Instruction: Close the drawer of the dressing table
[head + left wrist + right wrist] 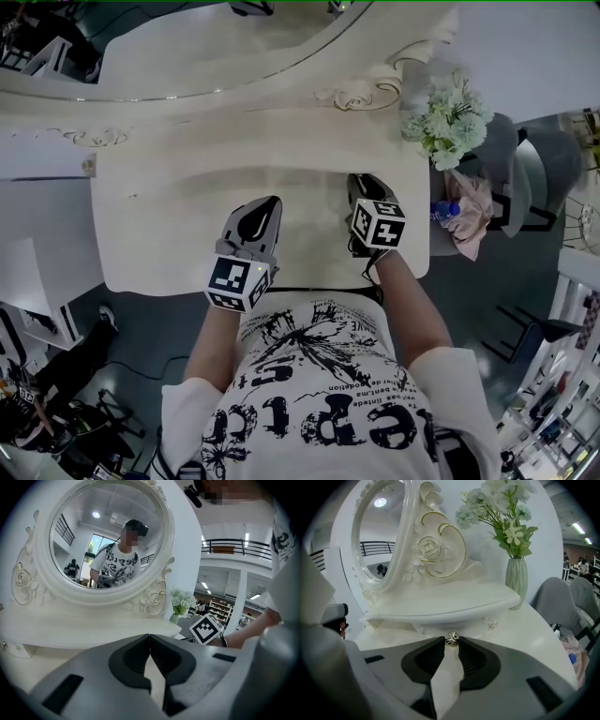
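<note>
1 drawer knob (451, 638) seemingly clamped in right hand-held gripper (451, 643); left hand-held gripper (150, 637) closed; drawer (447, 670) mostly hidden.

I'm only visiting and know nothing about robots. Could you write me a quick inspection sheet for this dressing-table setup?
Surface: white tabletop with carved trim.
Job's things: small metal drawer knob below the shelf; the drawer front is hidden behind the jaws.
Clutter: vase of white flowers at the table's right end.
Grippers: left gripper shut and empty over the tabletop; right gripper shut on the drawer knob.
Cables: what look like dark leads on the floor, lower left in the head view.
Surroundings: oval mirror; grey chair, pink cloth and blue-capped bottle beside the table.
</note>
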`<state>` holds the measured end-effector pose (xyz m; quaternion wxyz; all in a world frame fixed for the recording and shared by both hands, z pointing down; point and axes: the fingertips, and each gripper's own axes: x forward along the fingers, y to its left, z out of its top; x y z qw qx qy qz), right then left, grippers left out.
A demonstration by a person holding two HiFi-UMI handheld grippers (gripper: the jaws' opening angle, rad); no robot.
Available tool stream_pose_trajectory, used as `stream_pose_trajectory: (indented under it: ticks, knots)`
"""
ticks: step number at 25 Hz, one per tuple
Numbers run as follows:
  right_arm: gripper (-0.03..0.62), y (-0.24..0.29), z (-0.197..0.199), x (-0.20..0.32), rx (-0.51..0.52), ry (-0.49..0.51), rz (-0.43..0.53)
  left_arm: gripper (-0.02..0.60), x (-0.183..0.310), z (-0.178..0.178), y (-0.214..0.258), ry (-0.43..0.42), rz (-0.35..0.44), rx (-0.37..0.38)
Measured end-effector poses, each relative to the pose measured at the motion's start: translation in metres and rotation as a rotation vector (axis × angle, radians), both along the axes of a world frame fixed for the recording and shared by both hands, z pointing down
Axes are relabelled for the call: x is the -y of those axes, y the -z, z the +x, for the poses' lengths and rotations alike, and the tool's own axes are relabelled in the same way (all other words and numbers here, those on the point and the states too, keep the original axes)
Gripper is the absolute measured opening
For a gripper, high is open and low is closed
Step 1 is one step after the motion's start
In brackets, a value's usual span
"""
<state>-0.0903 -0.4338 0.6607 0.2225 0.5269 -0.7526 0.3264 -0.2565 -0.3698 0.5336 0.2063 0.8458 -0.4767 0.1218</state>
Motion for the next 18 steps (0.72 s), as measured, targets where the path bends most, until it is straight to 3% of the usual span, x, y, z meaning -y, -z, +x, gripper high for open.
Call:
stream_pose_trajectory:
  ticks: [8,14,18]
  knots:
    - [0.104,0.0,0.0,0.004,0.024,-0.035,0.009,0.02,0.004,-0.011,0.006,0.028,0.012,0.018]
    - [0.104,0.003,-0.001,0.003,-0.033,0.02,0.02,0.02,0.002,-0.016,0.011,0.045,0.022,0.022]
    - [0.146,0.007,0.003,-0.006,-0.049,0.05,0.014,0.02,0.0,-0.016,0.015,0.052,0.029,0.023]
